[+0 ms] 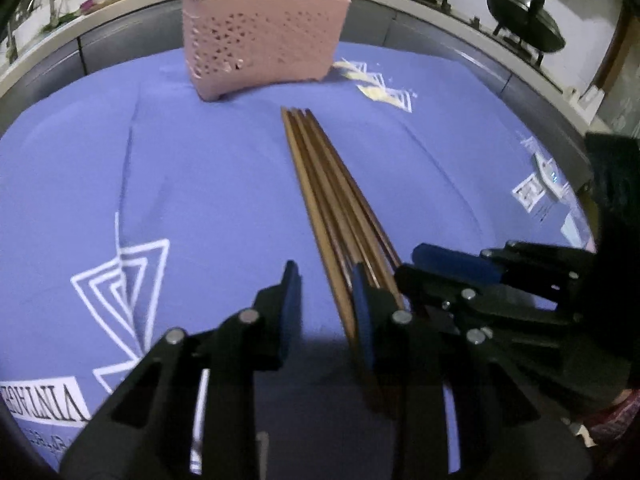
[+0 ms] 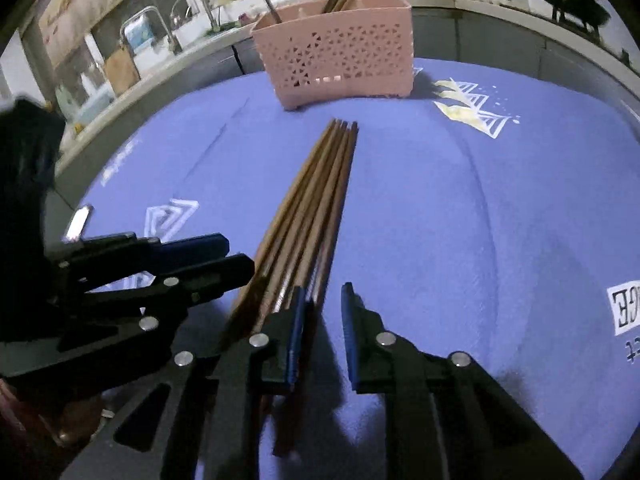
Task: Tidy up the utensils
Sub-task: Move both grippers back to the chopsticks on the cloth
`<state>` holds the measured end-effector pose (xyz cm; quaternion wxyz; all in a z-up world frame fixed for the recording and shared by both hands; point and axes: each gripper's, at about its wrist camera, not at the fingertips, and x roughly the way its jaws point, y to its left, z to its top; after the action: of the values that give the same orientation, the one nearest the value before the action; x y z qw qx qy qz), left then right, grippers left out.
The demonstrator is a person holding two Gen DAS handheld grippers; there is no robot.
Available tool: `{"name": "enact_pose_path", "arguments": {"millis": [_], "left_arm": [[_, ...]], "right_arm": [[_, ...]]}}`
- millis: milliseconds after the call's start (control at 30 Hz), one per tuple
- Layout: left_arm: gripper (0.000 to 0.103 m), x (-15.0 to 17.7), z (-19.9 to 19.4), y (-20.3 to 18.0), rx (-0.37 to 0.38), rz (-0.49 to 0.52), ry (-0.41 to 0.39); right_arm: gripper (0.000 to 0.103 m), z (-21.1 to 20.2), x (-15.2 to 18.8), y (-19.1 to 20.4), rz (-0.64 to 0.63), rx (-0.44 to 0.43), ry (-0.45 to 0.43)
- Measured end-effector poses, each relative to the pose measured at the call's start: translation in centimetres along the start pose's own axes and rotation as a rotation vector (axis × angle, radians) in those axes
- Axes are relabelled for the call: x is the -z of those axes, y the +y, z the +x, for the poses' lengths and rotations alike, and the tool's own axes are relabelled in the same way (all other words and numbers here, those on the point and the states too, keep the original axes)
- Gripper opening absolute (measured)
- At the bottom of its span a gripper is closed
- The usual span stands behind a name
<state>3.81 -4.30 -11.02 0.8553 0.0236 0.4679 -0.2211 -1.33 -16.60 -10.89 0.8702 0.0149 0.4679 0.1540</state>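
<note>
1. Brown wooden chopsticks (image 1: 332, 200): one bundle flat on the blue cloth (image 1: 192, 168), long axis running towards the pink basket (image 1: 262, 44).
2. My left gripper (image 1: 326, 292): released, flanking the bundle's near end.
3. My right gripper (image 2: 323, 312): released, opposite side, equally near.

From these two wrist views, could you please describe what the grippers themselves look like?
Both the left gripper and the right gripper are matte black linkage frames with round silver pivot pins and triangular cut-outs. Each finger ends in a flat blue pad. No cables, markings or sleeves are visible.
</note>
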Motion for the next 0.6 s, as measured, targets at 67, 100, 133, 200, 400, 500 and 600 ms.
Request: {"name": "enact_pose_path", "arguments": {"millis": [67, 100, 133, 200, 400, 500, 600], "left_arm": [[0.027, 0.1, 0.5, -0.3, -0.016, 0.001, 0.004], [0.027, 0.1, 0.5, -0.4, -0.026, 0.004, 0.001], [0.027, 0.0, 0.5, -0.4, -0.031, 0.002, 0.003], [0.027, -0.1, 0.6, -0.3, -0.028, -0.008, 0.007], [0.027, -0.7, 0.8, -0.2, -0.06, -0.007, 0.003], [0.025, -1.2, 1.3, -0.4, -0.109, -0.002, 0.003], [0.023, -1.6, 1.8, -1.0, -0.166, 0.03, -0.008]], "right_arm": [[0.019, 0.1, 0.2, 0.2, -0.045, 0.06, -0.01], [0.019, 0.0, 0.3, 0.4, -0.065, 0.103, -0.021], [0.019, 0.0, 0.7, 0.1, -0.067, 0.115, -0.022], [0.019, 0.0, 0.6, -0.4, -0.046, 0.108, -0.021], [0.02, 0.1, 0.3, -1.0, -0.03, 0.1, -0.034], [0.02, 0.1, 0.4, -0.7, -0.033, 0.11, -0.047], [0.02, 0.2, 0.5, -0.5, -0.04, 0.123, -0.062]]}}
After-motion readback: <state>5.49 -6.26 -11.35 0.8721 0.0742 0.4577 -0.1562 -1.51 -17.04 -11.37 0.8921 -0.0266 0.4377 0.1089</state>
